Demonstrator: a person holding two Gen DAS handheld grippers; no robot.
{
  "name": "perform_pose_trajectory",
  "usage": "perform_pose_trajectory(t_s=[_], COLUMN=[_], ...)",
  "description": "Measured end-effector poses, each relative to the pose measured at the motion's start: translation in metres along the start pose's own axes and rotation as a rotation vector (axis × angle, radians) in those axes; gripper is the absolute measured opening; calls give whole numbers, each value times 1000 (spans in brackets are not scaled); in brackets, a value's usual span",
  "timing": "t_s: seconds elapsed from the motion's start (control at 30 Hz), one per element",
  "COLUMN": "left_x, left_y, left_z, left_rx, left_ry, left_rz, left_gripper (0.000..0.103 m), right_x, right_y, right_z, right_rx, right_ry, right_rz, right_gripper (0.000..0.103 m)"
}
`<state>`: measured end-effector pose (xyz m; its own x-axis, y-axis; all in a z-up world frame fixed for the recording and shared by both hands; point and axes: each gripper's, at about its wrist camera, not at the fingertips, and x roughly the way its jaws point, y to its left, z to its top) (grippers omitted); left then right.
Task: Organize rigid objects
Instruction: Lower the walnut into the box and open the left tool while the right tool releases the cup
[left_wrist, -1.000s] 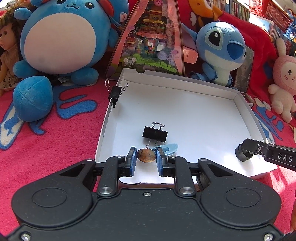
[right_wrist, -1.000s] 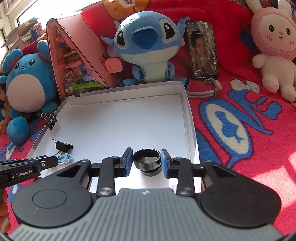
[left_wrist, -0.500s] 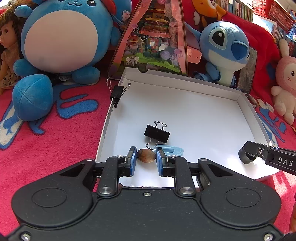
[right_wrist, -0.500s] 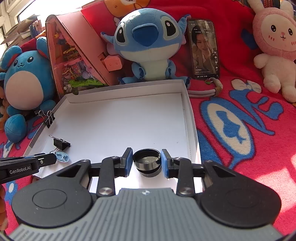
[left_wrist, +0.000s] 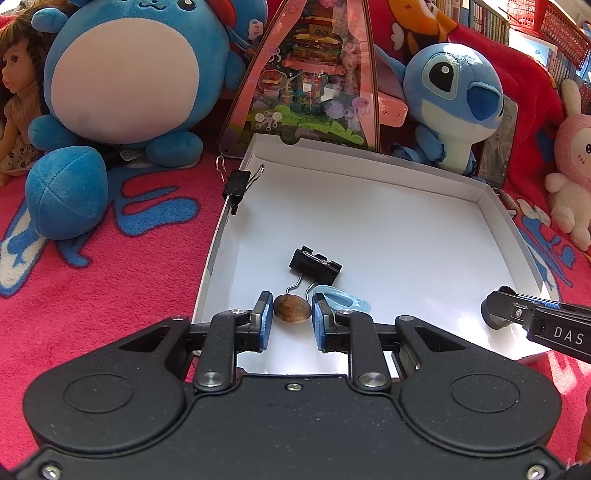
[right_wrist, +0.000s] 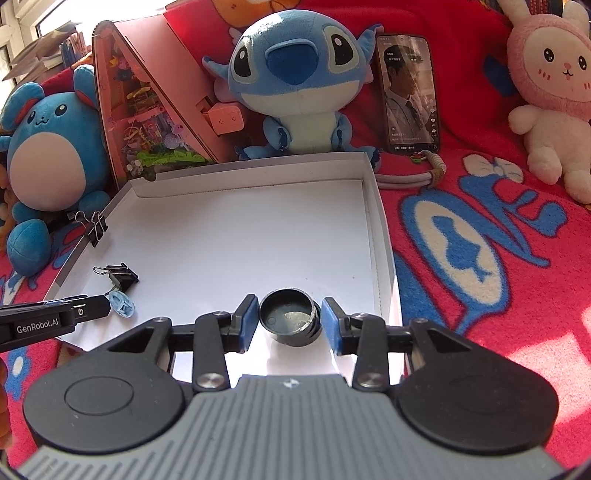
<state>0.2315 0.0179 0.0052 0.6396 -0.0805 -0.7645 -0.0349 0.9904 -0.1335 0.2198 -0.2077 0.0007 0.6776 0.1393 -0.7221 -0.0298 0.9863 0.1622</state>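
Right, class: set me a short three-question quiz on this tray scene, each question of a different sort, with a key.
1. True or false: the pink rabbit sits inside the tray.
2. What lies between the fingers of the right hand-held gripper? A) a black cap B) a doll C) a book
3. How many binder clips show, and where is each?

Key
1. False.
2. A.
3. Two: one clipped on the tray's left wall, one lying inside the tray.
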Motion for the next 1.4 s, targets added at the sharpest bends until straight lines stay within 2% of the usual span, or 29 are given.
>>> perform_pose_trajectory(t_s=[0.33, 0.4, 0.43, 0.5, 1.13, 1.3, 1.37, 1.4], left_x=[0, 0, 0, 1, 4, 4, 4, 4], left_y=[0, 0, 0, -1, -5, -9, -10, -10], left_z=[0, 0, 0, 0, -3, -4, -4, -5], left_rx=[0, 1, 1, 3, 38, 52, 50, 49], left_ry=[-1, -1, -1, -3, -25, -29, -31, -32], left_rz=[0, 0, 0, 1, 25, 21, 11, 8], left_gripper=[22, 22, 22, 22, 22, 33, 44, 45], right_x=[6, 8, 8, 8, 11, 11, 11, 10], right_y=[3, 3, 3, 4, 14, 14, 14, 14], right_z=[1, 0, 0, 0, 0, -1, -1, -1], right_rx=[-22, -20, -23, -31, -111, -108, -109, -108], right_ry=[36, 47, 46, 49, 69, 65, 62, 60], right_rz=[-25, -32, -34, -36, -88, -86, -86, -85], right_gripper=[56, 48, 39, 38, 37, 37, 40, 42])
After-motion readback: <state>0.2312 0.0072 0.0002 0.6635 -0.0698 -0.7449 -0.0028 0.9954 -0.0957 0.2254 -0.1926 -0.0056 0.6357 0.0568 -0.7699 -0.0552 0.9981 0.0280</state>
